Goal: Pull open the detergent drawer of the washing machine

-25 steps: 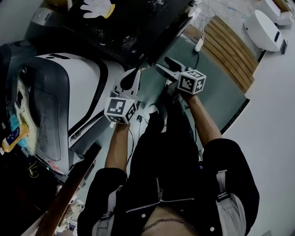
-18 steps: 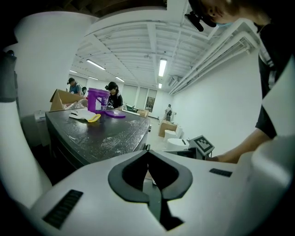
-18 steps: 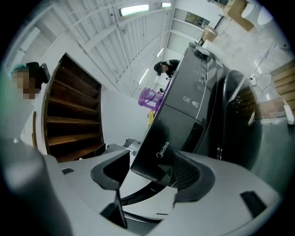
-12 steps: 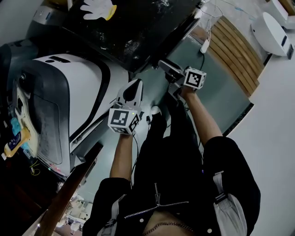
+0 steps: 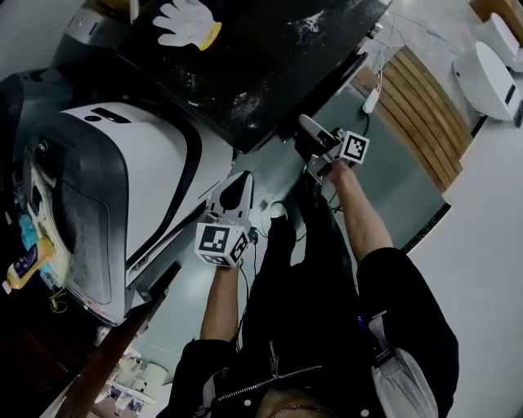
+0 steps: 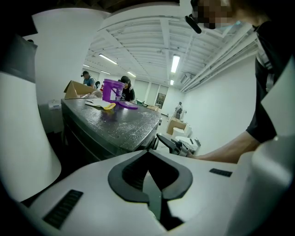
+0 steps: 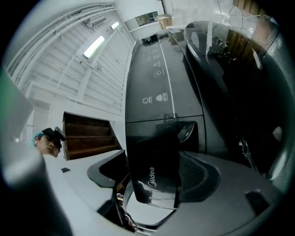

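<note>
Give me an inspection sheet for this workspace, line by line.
Surface: dark speckled top, dusty.
Job's things: detergent drawer front, between the jaws of the right gripper.
Clutter: white glove and purple bucket on the top.
Grippers: left gripper shut, empty; right gripper's jaws opening, either side of the drawer front.
Cables: white cable by the top's corner.
Surroundings: white-grey appliance, wooden slats, people at the back.

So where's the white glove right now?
Head view, top left: the white glove lies on the black table, near the end that sits above the white machine in the picture.
</note>
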{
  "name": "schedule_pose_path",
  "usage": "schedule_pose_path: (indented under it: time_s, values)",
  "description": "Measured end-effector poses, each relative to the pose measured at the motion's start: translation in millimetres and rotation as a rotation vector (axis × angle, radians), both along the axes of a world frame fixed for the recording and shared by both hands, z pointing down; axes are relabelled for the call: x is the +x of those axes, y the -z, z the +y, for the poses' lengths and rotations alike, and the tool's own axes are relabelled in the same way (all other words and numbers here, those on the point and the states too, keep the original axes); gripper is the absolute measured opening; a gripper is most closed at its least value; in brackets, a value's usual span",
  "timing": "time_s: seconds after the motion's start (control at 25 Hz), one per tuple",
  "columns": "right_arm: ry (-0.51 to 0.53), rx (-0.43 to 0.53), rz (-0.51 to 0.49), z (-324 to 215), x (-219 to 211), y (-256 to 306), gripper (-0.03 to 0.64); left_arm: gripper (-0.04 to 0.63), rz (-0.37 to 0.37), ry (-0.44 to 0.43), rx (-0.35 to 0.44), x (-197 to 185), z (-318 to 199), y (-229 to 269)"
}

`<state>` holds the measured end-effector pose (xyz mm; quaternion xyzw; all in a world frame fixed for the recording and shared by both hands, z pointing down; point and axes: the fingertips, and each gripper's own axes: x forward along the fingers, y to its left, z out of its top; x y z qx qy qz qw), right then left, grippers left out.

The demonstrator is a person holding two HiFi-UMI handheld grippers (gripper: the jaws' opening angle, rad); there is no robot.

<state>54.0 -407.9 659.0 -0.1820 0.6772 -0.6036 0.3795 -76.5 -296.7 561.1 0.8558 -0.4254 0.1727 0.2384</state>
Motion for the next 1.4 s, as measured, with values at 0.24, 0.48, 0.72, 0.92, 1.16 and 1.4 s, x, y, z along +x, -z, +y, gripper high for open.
schedule_pose_path:
  time_s: [0.24,0.48,0.72,0.92,1.16,1.4]
  values:
    - [0.038,0.059,-0.077,-9.3,-6.8,-0.9,0.336,0.020,0.009,0.040,-0.025,-12.1,7.2,-8.9]
    - [0.067,0.127,-0.047,-12.8,-13.4,1.9,0.313,0.020,0.010,0.041,-0.037,-16.1,9.7,-7.8]
    - [0.073,0.122,-0.071,-11.6,-10.5,-2.7,0.296,0.020,-0.021,0.060,-0.061,-38.2,18.6,-9.0]
    - [0.088,0.117,-0.079,-12.3,-12.6,-0.7,0.288,0.020,-0.041,0.083,-0.064,-55.9,22.2,-5.2]
    - [0.072,0.106,-0.083,-5.6,-7.5,-1.9,0.287,0.020,-0.032,0.077,-0.059,-51.5,22.8,-0.6]
    - [0.051,0.123,-0.054,9.7,5.5,1.5,0.288,0.020,-0.019,0.041,-0.053,-41.0,19.9,-1.8]
